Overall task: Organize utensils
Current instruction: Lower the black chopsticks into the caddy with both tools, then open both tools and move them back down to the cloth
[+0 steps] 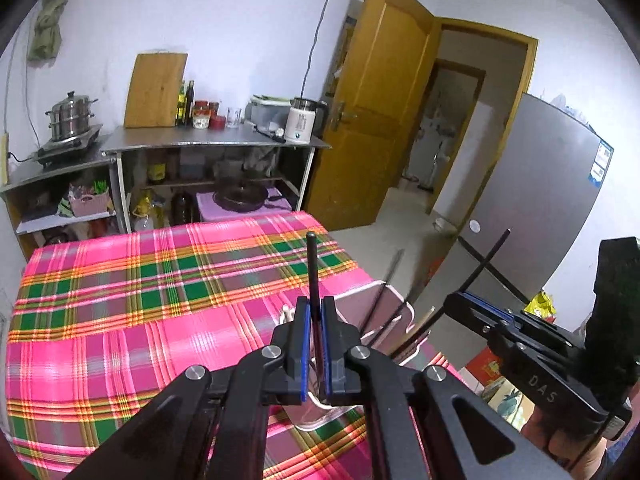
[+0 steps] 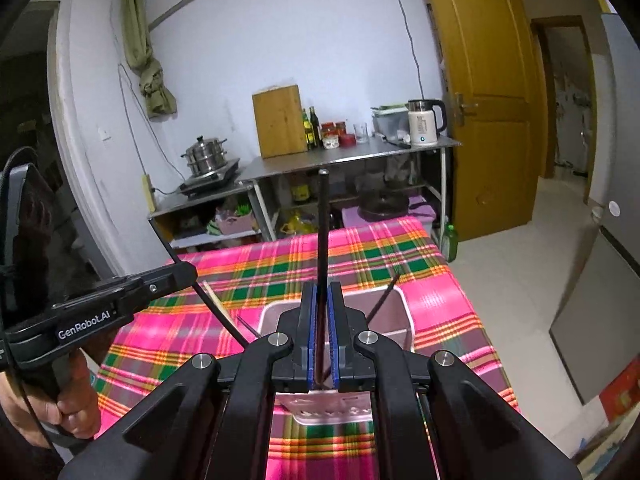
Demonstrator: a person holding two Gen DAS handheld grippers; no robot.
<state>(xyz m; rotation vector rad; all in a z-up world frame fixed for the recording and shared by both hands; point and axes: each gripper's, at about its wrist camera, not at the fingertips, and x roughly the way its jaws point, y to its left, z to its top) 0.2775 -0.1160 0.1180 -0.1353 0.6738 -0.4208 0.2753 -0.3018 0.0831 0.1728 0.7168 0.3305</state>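
Left gripper (image 1: 315, 312): its jaws are clamped on a black chopstick (image 1: 313, 268) that stands upright above the near right part of the desk.
Right gripper (image 2: 322, 300): its jaws are pinched shut on a second black chopstick (image 2: 322, 232), also upright, its tip pointing toward the far wall.
Holder (image 2: 390, 312): a pale pink utensil holder sits on the desk just below both grippers, near the right edge; several dark chopsticks and one light wooden one (image 1: 420, 326) lean out of it at a slant.
Desk (image 1: 120, 280): covered with a pink, green and orange plaid cloth, bare over its left and far parts.
Grippers together: close side by side over the holder, each showing in the other's view.
Far wall: a steel counter (image 1: 208, 142) carries a wooden cutting board (image 1: 156, 90), bottles, jars and a white kettle (image 1: 301, 120); a steamer pot (image 1: 72, 114) stands to its left.
Right side: an open wooden door (image 1: 380, 92) and a grey fridge (image 1: 532, 200).
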